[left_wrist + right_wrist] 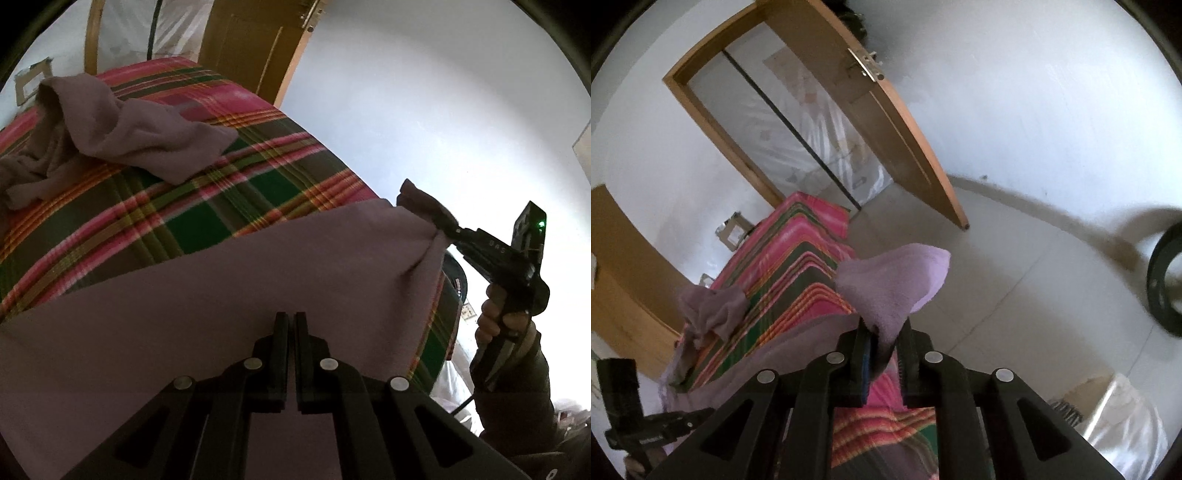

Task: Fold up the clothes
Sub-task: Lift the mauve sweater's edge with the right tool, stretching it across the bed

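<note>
- Your left gripper (290,325) was clenched on the mauve garment's (229,258) near edge.
- Your right gripper (884,332) pinched its corner, raised over the plaid bed (221,192).
- A crumpled sleeve (147,133) lay farther along; the open wooden door (905,147) stood beyond.

Mauve garment (229,295) across plaid bed (155,206), both claws clamping it.
</note>
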Tool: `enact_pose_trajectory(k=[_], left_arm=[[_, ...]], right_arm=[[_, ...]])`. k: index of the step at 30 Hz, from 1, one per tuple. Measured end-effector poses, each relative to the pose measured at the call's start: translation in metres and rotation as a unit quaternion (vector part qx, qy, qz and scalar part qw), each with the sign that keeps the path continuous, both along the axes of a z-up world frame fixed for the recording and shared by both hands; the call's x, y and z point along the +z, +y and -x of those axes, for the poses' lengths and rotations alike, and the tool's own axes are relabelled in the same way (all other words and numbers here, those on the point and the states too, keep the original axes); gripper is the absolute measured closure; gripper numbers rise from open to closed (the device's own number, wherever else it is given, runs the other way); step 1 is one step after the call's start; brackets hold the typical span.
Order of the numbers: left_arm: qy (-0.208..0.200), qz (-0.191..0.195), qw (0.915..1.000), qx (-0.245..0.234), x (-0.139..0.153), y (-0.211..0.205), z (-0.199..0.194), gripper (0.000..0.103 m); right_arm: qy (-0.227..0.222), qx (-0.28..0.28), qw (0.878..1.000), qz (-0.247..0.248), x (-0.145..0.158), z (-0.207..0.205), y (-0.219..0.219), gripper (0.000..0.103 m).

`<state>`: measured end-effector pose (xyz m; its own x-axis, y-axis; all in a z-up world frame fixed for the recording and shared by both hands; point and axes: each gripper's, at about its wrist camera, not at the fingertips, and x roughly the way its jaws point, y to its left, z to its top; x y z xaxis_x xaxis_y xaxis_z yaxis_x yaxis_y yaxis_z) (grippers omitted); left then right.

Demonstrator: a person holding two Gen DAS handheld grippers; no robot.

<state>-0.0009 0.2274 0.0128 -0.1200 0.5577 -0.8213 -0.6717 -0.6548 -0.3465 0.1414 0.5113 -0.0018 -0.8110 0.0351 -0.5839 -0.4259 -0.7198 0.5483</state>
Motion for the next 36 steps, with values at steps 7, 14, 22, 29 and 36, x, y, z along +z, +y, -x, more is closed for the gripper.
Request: enact_pose_trajectory(k=[7, 14, 22, 29, 36], left_arm=[[-0.009, -0.003, 0.9999, -0.009, -0.002, 0.005, -0.007, 0.102], [-0.025, -0.013, 0.9994, -0.018, -0.005, 0.007, -0.013, 0.102], [-0.041, -0.014, 0.9982, -0.043, -0.007, 0.011, -0.034, 0.102], [-0.043, -0.014, 0.9976, -0.052, -0.007, 0.012, -0.044, 0.101], [-0.043, -0.015, 0.9978, -0.048, -0.009, 0.012, -0.046, 0.101]], right_arm=[[-0.01, -0.033, 0.999, 0.037, -0.016, -0.017, 0.01, 0.08], [-0.026, -0.067, 0.997, 0.036, -0.017, -0.033, 0.018, 0.077], [-0.01, -0.05, 0.997, 0.06, -0.009, -0.042, 0.013, 0.076], [-0.004, -0.001, 0.994, 0.109, -0.01, -0.027, 0.0, 0.069], [-0.028, 0.009, 0.994, 0.108, -0.009, -0.012, -0.01, 0.068]])
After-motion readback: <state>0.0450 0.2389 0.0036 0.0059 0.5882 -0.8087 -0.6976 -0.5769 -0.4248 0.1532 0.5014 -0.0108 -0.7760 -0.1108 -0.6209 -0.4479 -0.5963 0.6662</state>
